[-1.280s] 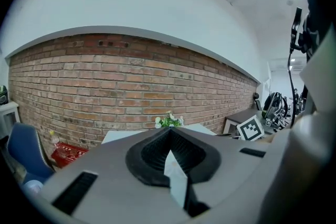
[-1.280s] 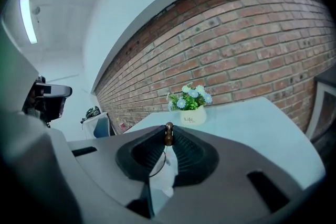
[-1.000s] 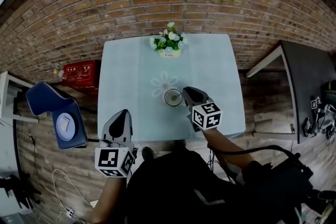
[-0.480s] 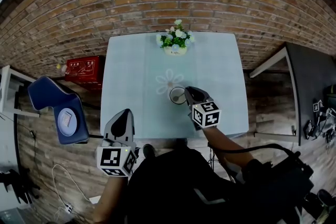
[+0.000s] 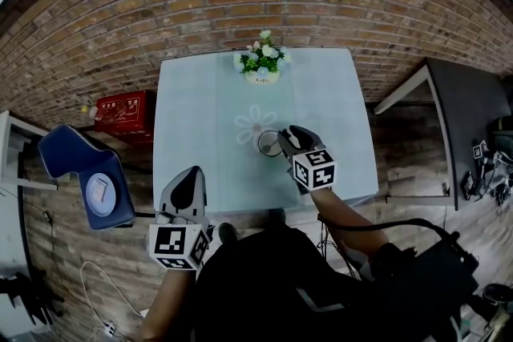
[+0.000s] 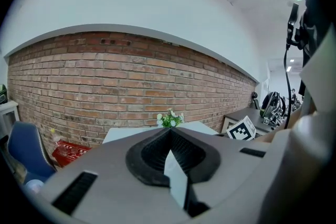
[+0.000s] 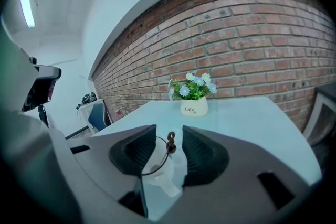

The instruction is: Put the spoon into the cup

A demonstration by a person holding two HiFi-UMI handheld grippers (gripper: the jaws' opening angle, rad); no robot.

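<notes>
Right gripper (image 7: 169, 145) hovers at the white cup (image 7: 159, 173) on the pale table (image 5: 200, 116). Its jaws are opening on either side of the spoon (image 7: 170, 140), which stands inside the cup, untouched by the pads. Left gripper (image 6: 169, 132) is closed and empty. A small pot (image 7: 194, 106) holds flowers.

The spoon (image 7: 170, 140) stands in the cup (image 5: 267, 142) at mid-bench (image 5: 200, 148). The flower pot (image 5: 262, 76) sits behind it by the far edge. A chair (image 5: 84, 172) stands left of the bench.
</notes>
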